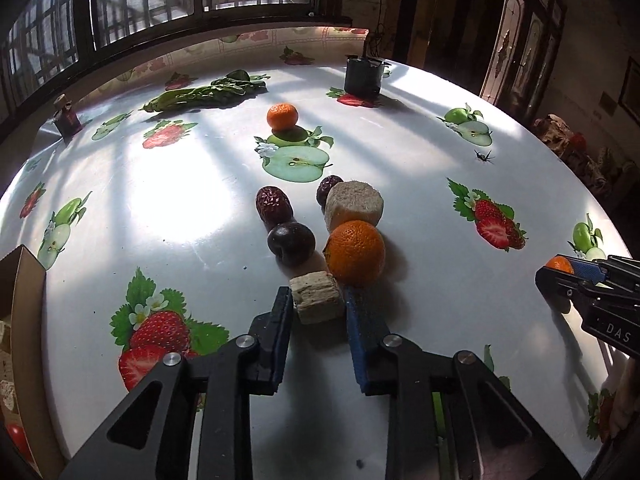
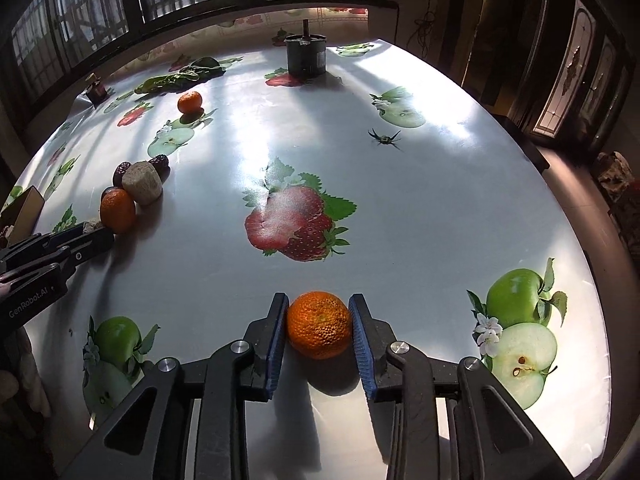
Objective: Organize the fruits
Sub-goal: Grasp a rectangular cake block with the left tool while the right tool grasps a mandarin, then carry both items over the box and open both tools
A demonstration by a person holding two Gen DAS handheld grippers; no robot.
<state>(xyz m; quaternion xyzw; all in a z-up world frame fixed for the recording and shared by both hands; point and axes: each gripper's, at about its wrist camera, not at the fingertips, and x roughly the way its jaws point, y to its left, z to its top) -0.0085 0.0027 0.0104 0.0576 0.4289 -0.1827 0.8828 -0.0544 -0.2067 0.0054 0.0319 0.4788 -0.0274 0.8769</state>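
Over at nine o'clock in the left wrist view, a cardboard box (image 1: 24, 312) runs off the frame's edge; what lies inside shows only as pale and red scraps. The second dark date (image 1: 329, 191) sits half hidden behind the pale fibrous round (image 1: 354, 204). At three o'clock, a mandarin (image 1: 560, 264) is mostly covered by the right gripper (image 1: 576, 270). The small spiky dark thing (image 2: 384, 139) near one o'clock in the right wrist view is too small to identify.
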